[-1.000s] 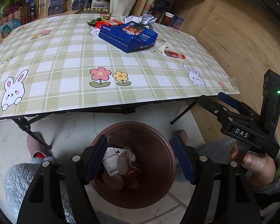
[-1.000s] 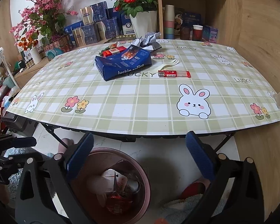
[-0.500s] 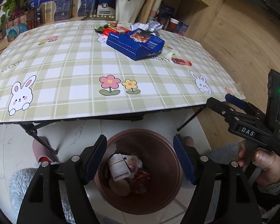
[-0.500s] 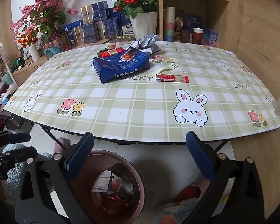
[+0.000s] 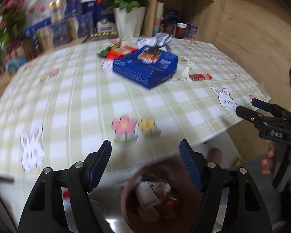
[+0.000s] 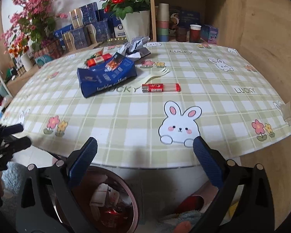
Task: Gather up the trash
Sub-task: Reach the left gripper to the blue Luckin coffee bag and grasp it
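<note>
My left tongs [image 5: 145, 164] point down and forward over the near edge of the table [image 5: 71, 101], jaws released and wide apart with nothing between them. My right tongs [image 6: 145, 158] sit in the same downward slant, also spread wide and empty; in the left view they show from the side at the far right, with my fingers [image 5: 266, 162] wrapped on the handle.

Below both tongs, on the floor just in front of the table edge, stands the brown bin [image 6: 134, 203], already holding a few wrappers and a white carton. The table edge overhangs part of its rim in both views.

The trash still to gather lies far across the table: a blue coffee box [image 6: 106, 75], a red snack packet [image 6: 98, 60] just behind it, crumpled paper [image 6: 135, 46] beyond that, a pale plastic fork [image 6: 155, 75] beside the box and a red stick wrapper [image 6: 160, 87] just in front of the fork.

Between the near edge and that cluster the checked cloth is bare. The left view is smeared by blur, so fine detail there is uncertain.
</note>
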`<state>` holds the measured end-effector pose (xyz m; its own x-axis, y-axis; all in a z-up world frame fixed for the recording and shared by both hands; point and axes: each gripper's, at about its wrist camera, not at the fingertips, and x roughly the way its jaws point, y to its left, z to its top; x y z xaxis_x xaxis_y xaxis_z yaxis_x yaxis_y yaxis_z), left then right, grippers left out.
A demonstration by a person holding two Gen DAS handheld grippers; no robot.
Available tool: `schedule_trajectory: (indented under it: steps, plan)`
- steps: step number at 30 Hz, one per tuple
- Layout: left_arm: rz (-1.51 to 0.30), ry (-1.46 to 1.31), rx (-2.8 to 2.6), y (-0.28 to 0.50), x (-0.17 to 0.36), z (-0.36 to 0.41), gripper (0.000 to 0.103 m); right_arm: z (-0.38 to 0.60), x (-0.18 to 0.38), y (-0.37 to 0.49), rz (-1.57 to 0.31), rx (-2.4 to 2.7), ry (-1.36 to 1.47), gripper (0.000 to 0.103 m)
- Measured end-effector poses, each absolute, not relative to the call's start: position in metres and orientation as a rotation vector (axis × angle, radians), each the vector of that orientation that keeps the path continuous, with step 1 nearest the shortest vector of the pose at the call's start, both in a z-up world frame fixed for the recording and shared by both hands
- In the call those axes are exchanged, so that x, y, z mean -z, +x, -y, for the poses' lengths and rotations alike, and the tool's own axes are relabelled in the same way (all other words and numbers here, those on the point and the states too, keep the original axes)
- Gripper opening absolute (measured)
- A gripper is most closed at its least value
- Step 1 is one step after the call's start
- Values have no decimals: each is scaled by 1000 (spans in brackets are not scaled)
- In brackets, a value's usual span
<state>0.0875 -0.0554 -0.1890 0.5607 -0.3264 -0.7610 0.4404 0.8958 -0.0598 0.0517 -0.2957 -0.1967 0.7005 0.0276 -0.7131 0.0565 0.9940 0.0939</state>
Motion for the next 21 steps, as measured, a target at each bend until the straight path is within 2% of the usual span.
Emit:
schedule_trajectory:
  steps: [3, 5, 9, 21]
  plan:
    - [-834, 244, 478, 113, 184, 85, 68, 305, 197, 60, -793, 22, 131, 97]
    - [-813, 320, 481, 129, 183, 105, 61, 311, 196, 65, -789, 21, 155, 97]
    - [-764, 490, 499, 162, 184, 145, 54, 325, 197, 74, -779, 36, 212, 97]
    - [-780, 747, 499, 222, 228, 206, 48, 346, 209, 88, -790, 45, 263, 97]
